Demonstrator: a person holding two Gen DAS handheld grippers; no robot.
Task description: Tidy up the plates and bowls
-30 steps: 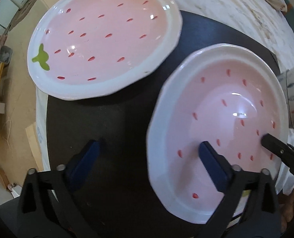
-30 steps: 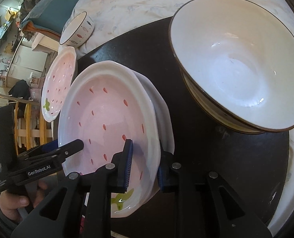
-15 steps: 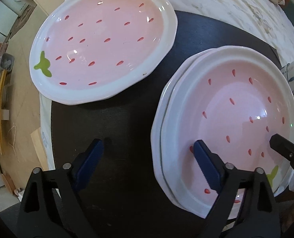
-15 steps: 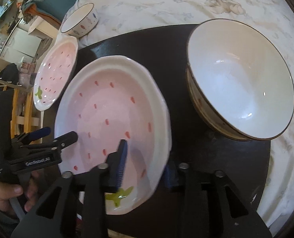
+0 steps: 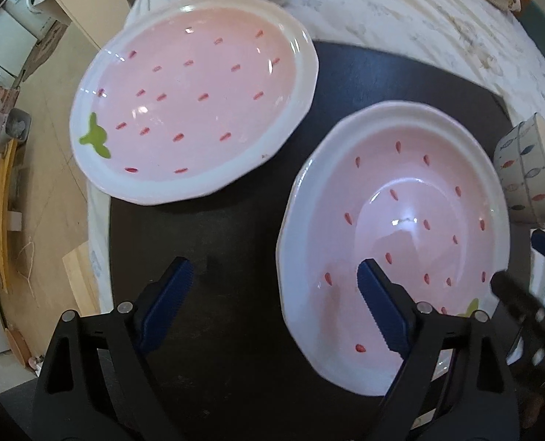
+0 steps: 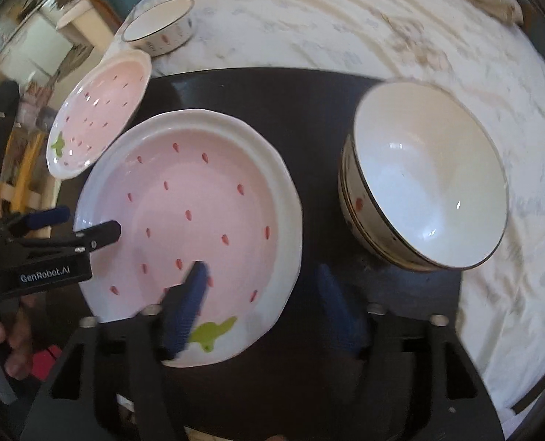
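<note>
Released within the last second, the deep strawberry plate (image 6: 199, 217) now lies nested on a second plate of the same pattern, whose white rim shows as a double edge along its far side; a second ago the right gripper (image 6: 261, 297) was clamped on its near rim. That gripper's jaws are opening, one blue pad over the pink well and the other over the dark table (image 6: 309, 110), the rim between them but no longer pressed. Left gripper (image 5: 272, 294) stands wide and holds nothing, one pad above the plate's interior, the other above bare tabletop. A third strawberry plate (image 5: 195, 110) sits apart at the table's far-left edge, overhanging it slightly. To the right, a white bowl (image 6: 427, 172) rests inside another bowl with a dark rim line. Two small patterned bowls, one beyond the third plate (image 6: 158, 25) and one at the right (image 5: 530, 176), stand on the pale cloth (image 6: 383, 18). All the plates and bowls appear empty. Hazards, as judged: a pad inside the well could catch the rim on withdrawal and drag the top plate off its seat; the overhanging plate could tip if nudged at its outer edge; glazed surfaces may slip under a shallow pinch
</note>
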